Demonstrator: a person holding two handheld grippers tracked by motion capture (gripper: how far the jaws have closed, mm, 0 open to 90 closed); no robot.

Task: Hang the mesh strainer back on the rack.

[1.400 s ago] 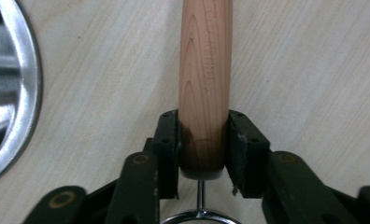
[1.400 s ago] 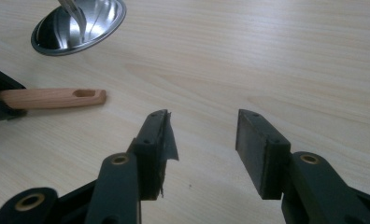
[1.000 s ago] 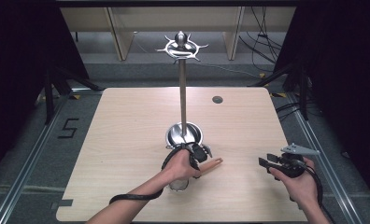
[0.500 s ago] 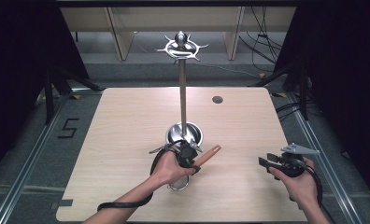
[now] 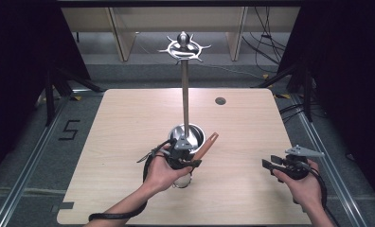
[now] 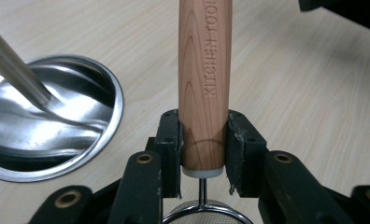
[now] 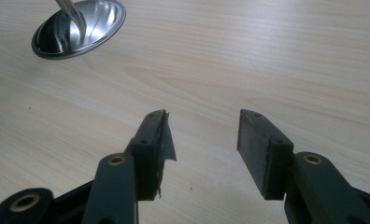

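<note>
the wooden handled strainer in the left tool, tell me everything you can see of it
The strainer has a round, light reddish wood handle with visible grain and the engraved words KITCHEN TOOL. A pale cap closes its lower end, where a thin metal wire leads to a fine mesh bowl with a metal rim. The left tool is clamped on the handle near that end. In the high view the handle slants up and to the right beside the steel stand base.

The strainer's mesh bowl is cut off by the left gripper view's bottom edge.
</note>
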